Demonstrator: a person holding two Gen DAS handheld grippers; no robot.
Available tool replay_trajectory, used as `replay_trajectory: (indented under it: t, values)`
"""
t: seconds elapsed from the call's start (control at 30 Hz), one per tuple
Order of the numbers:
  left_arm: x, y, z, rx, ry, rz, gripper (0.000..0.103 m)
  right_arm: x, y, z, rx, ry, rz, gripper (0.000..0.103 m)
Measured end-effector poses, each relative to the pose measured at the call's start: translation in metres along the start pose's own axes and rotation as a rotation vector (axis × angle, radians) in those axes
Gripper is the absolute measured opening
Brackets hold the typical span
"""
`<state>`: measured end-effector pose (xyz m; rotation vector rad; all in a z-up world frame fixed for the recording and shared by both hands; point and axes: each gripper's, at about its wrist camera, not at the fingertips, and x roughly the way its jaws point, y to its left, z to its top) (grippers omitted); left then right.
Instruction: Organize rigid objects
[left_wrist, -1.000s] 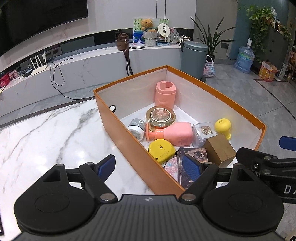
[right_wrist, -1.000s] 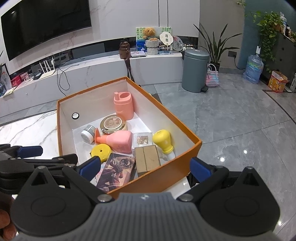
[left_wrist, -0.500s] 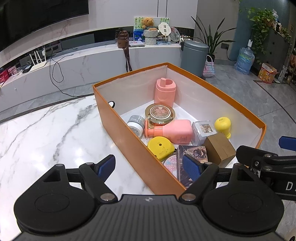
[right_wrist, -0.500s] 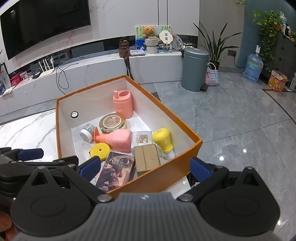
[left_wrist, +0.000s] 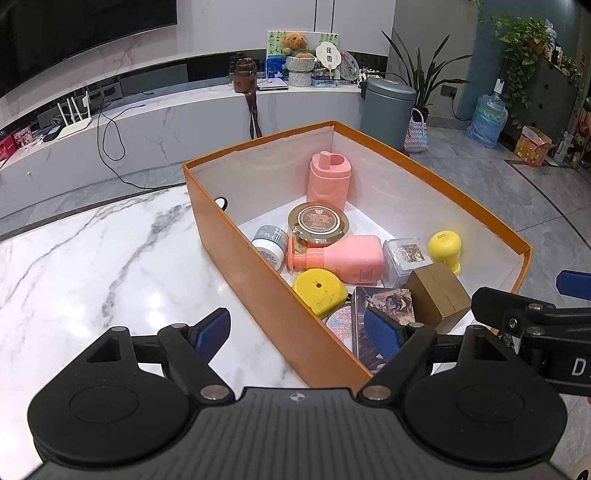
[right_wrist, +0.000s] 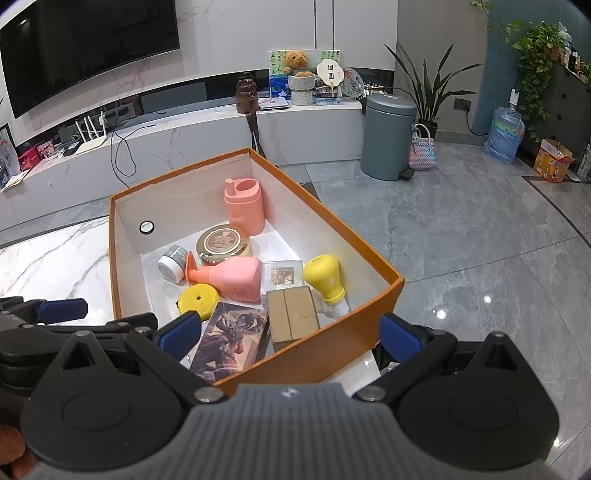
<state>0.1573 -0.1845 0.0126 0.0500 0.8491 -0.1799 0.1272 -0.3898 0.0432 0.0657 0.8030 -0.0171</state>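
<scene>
Hovering spread and empty at the orange cardboard box's (right_wrist: 317, 363) near edge, the right gripper (right_wrist: 290, 332) sits nearer the upright brown wooden block (right_wrist: 293, 314) than the equally spread, empty left gripper (left_wrist: 295, 330).

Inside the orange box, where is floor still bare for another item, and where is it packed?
Bare floor: the orange box far-left corner, between the pink cup and grommeted wall, and beyond the yellow bulb. The near end around the wooden block is packed.

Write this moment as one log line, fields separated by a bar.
left gripper: open, empty | right gripper: open, empty | orange box: on marble table, items inside | pink bottle: lying down
</scene>
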Motion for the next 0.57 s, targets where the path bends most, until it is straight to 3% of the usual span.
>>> replay_trajectory:
  t: [0.57]
  values:
    - [0.0065, 0.0027, -0.0033, -0.035, 0.013, -0.039, 0.097, 0.0018, 0.0026, -0.0016, -0.003, 0.005, -0.004, 0.1]
